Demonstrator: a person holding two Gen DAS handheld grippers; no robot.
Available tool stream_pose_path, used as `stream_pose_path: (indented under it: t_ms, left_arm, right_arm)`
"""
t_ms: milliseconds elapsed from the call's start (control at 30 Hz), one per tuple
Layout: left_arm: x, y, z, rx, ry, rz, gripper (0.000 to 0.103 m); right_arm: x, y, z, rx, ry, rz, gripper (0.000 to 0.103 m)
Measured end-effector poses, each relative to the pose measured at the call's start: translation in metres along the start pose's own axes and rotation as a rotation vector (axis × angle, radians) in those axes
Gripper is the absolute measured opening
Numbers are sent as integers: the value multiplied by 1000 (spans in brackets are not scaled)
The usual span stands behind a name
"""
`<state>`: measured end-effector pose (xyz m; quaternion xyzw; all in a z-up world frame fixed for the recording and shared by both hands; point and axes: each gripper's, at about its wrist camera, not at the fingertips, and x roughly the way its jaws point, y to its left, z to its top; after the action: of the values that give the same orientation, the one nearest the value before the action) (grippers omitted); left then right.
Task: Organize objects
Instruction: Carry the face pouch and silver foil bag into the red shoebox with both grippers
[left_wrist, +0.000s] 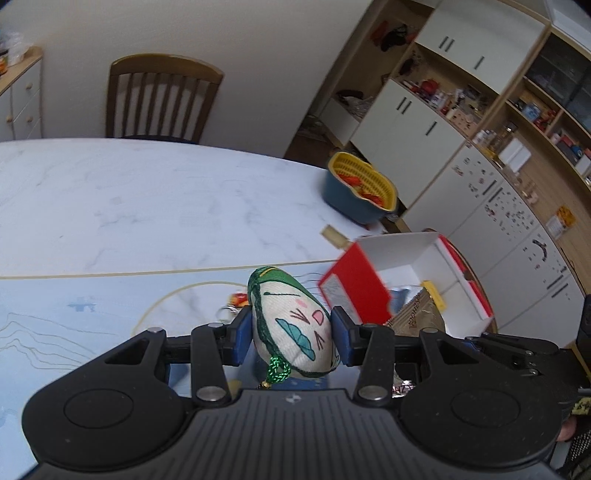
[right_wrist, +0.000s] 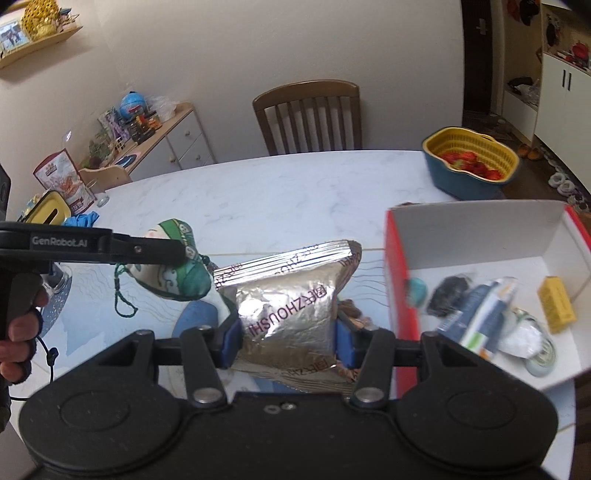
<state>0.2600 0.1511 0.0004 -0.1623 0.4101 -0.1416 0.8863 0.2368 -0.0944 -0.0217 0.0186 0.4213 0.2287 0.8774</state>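
Observation:
My left gripper (left_wrist: 291, 334) is shut on a white and green embroidered sachet (left_wrist: 295, 325) with a green cord, held above the table. The sachet also shows in the right wrist view (right_wrist: 173, 269), with the left gripper (right_wrist: 162, 253) around it. My right gripper (right_wrist: 288, 339) is shut on a silver foil packet (right_wrist: 291, 299), held just left of a red and white box (right_wrist: 480, 240). The box holds a tube (right_wrist: 476, 314), a yellow block (right_wrist: 556, 304) and other small items. In the left wrist view the box (left_wrist: 402, 258) is to the right.
A blue and yellow basket of strawberries (right_wrist: 472, 162) stands at the table's far right edge. A wooden chair (right_wrist: 310, 114) is behind the marble table (right_wrist: 280, 192). A light blue mat (left_wrist: 74, 306) covers the near side. Small items (left_wrist: 236, 301) lie on the mat.

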Motion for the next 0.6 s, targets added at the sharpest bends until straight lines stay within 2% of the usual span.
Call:
stream_pose_path:
  t_ms: [267,600]
  left_arm:
    - [6,-50,3,56,-8,-18,44]
    - [38,-121,13,114,-5,-36,44]
  right_arm:
    - [-31,-40,-7,43,-28,-22,49]
    - [-60,-113,-9,95,-65,-79,49]
